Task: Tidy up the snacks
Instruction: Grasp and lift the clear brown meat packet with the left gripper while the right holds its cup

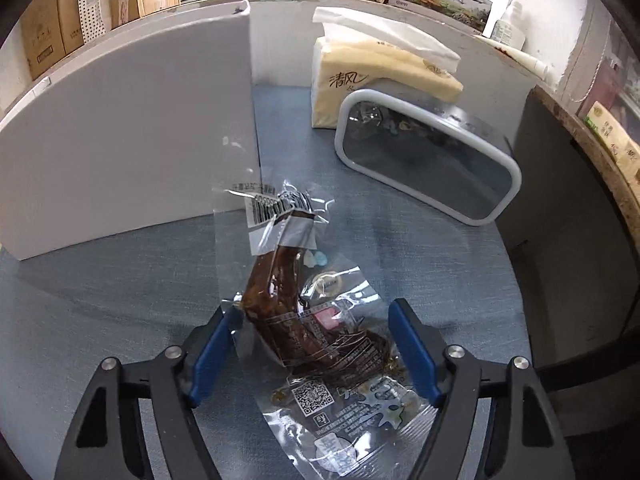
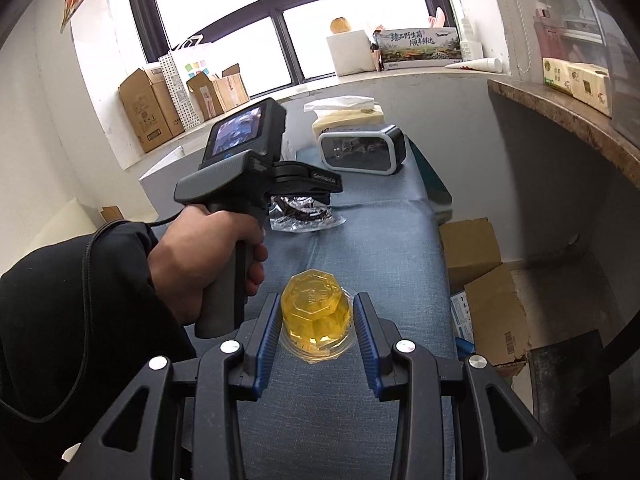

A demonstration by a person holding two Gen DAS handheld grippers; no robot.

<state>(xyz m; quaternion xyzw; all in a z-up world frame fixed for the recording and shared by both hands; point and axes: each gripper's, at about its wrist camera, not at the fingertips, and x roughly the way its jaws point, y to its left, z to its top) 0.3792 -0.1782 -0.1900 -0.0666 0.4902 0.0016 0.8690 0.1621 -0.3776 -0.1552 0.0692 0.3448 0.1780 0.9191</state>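
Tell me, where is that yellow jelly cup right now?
In the right wrist view the yellow jelly cup sits low in the middle, gripped between the right tool's blue fingers above the blue tablecloth.

storeroom-like office: stacked cardboard boxes [image 2: 148, 112]

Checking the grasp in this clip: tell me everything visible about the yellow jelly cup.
The yellow jelly cup is a small cup of clear plastic filled with amber-yellow jelly. It stands upside down on the blue cloth, its wide sealed rim on the cloth and its faceted, embossed base on top. The right gripper is shut on it, one blue pad pressing each side. Nothing else touches it. The left gripper's handle, held in a hand, stands just left of it.
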